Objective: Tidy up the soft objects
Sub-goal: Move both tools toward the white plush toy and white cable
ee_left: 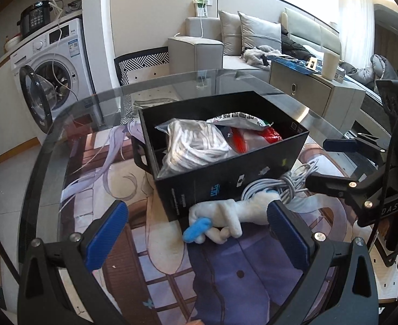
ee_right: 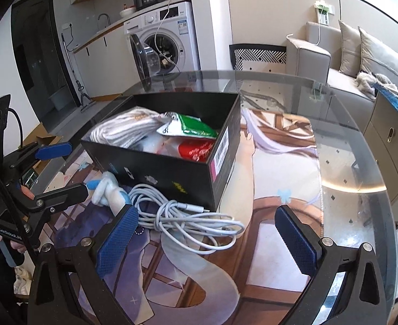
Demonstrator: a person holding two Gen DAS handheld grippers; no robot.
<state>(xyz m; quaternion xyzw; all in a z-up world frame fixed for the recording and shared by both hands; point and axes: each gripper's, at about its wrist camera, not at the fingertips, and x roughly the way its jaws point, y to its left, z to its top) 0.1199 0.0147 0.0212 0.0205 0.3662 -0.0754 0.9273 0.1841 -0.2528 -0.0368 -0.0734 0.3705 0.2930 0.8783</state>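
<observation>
A black box (ee_left: 226,178) (ee_right: 171,173) stands on the glass table and holds a bagged bundle of white cord (ee_left: 196,143) (ee_right: 125,132), a white and green packet (ee_right: 188,127) and a red packet (ee_right: 196,150). A white plush toy with a blue part (ee_left: 220,223) (ee_right: 108,189) lies against the box's near side, beside a coiled white cable (ee_left: 277,187) (ee_right: 188,219). My left gripper (ee_left: 196,234) is open, its fingers either side of the plush. My right gripper (ee_right: 207,233) is open over the cable.
The round glass table (ee_right: 361,168) lies over a printed mat (ee_right: 280,162). A washing machine (ee_left: 55,70) with its door open stands behind. A grey sofa (ee_left: 226,48) and a cabinet (ee_left: 312,92) stand beyond the table's far edge.
</observation>
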